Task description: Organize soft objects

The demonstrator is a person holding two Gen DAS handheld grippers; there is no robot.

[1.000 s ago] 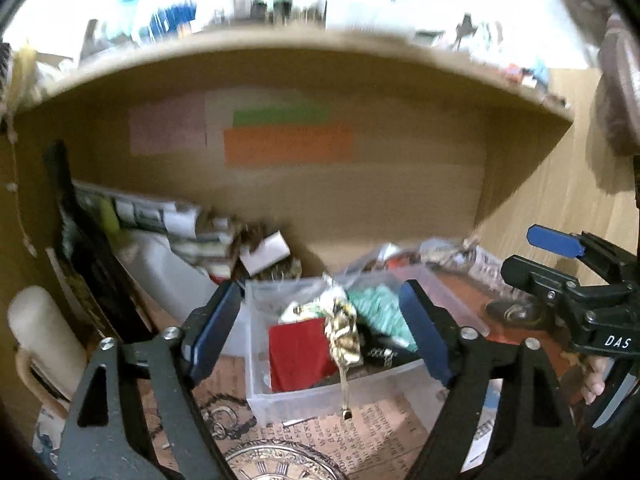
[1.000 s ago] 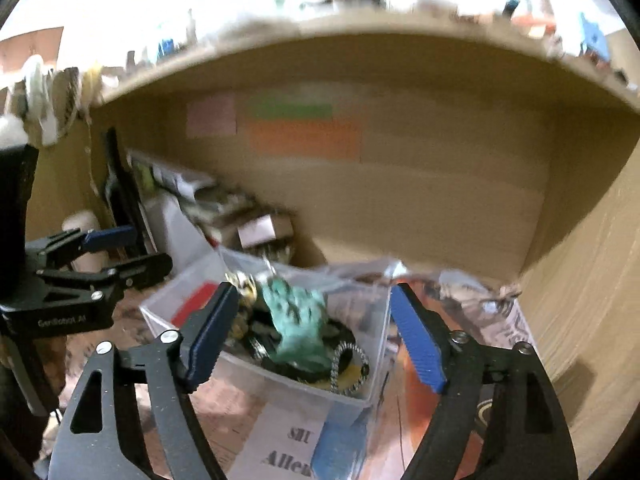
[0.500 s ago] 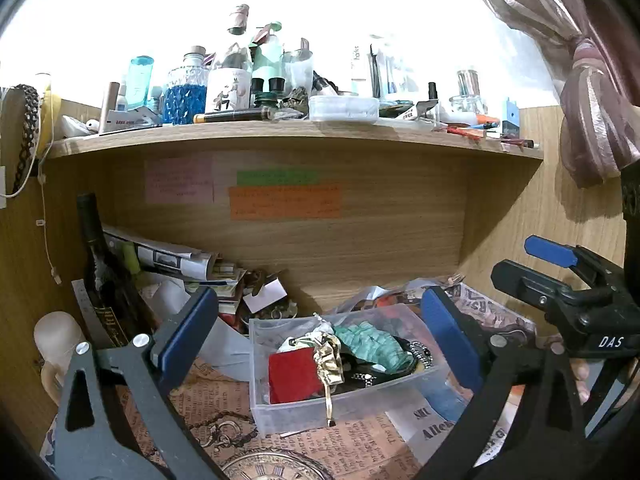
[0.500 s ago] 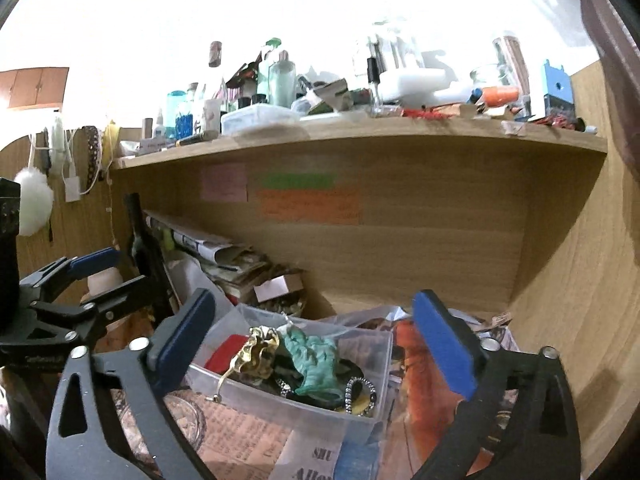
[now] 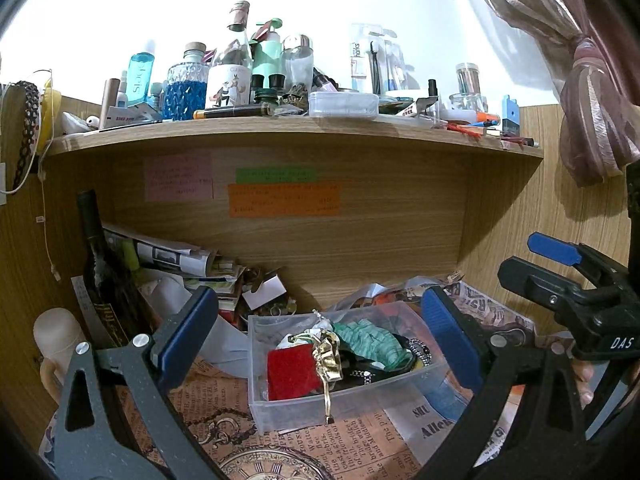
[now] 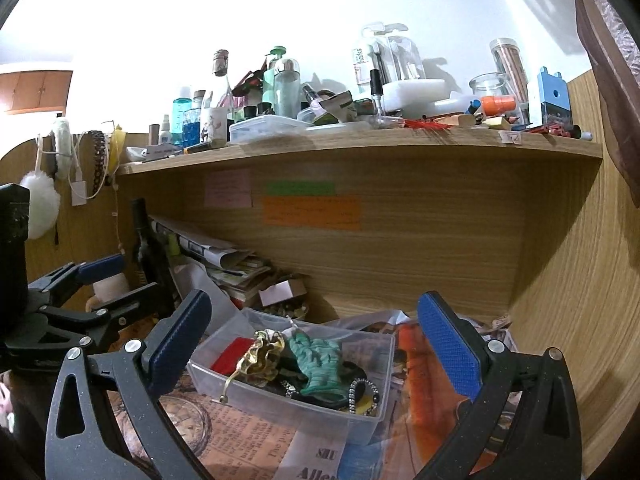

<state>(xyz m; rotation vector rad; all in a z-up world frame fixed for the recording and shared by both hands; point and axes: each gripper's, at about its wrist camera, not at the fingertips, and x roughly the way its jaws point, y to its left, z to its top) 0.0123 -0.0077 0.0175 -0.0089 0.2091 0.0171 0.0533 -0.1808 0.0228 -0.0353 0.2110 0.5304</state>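
A clear plastic box (image 5: 280, 408) (image 6: 280, 404) sits on the newspaper-covered desk. It holds a red cloth (image 5: 290, 372) (image 6: 232, 354), a gold scrunchie (image 5: 329, 356) (image 6: 262, 354), a green scrunchie (image 5: 372, 342) (image 6: 320, 364) and dark beaded bands (image 6: 362, 394). My left gripper (image 5: 320, 340) is open and empty, held back from the box. My right gripper (image 6: 316, 348) is open and empty, also back from the box. Each gripper shows in the other's view, the right one (image 5: 568, 280) and the left one (image 6: 96, 284).
A wooden shelf (image 5: 280, 128) above is crowded with bottles and jars. A dark wine bottle (image 5: 100, 264), stacked papers (image 5: 176, 260) and a small white box (image 5: 264, 292) stand at the back left. Wooden walls close the back and right. A curtain (image 5: 592, 112) hangs on the right.
Both grippers have pulled back and tilted up from the box, so the upper shelf has come into view. Both stay open and empty.
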